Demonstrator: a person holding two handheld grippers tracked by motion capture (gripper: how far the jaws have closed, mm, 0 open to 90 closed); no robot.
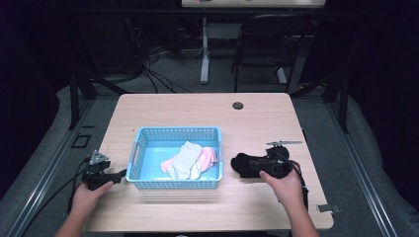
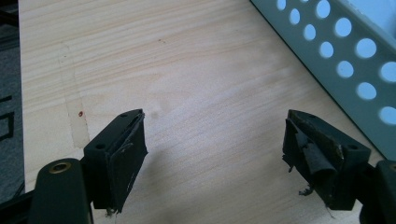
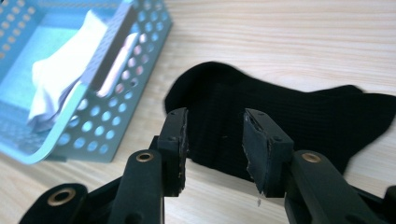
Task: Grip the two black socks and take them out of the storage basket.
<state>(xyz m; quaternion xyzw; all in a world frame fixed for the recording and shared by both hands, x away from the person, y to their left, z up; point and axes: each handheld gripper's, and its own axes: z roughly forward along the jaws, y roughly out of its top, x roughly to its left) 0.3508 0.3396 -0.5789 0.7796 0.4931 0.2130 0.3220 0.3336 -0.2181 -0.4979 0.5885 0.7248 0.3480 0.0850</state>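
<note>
where basket (image 1: 141, 148) sits, black sock (image 3: 299, 116) beside

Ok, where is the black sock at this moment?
The black sock lies flat on the table, just right of the blue basket in the high view, at the right gripper, whose open jaws straddle it in the right gripper view.

black sock (image 3: 299, 116) | flat on table | just right of blue basket (image 1: 148, 136) | white, pink socks (image 1: 185, 160) inside

The left matte-black two-jaw claw (image 2: 215, 154) has brass-ringed pivot screws, frayed black pads and a grey three-cornered top plate. The right black claw (image 3: 215, 144) matches it, pads chipped. Black cables trail from both; forearms are bare.
</note>
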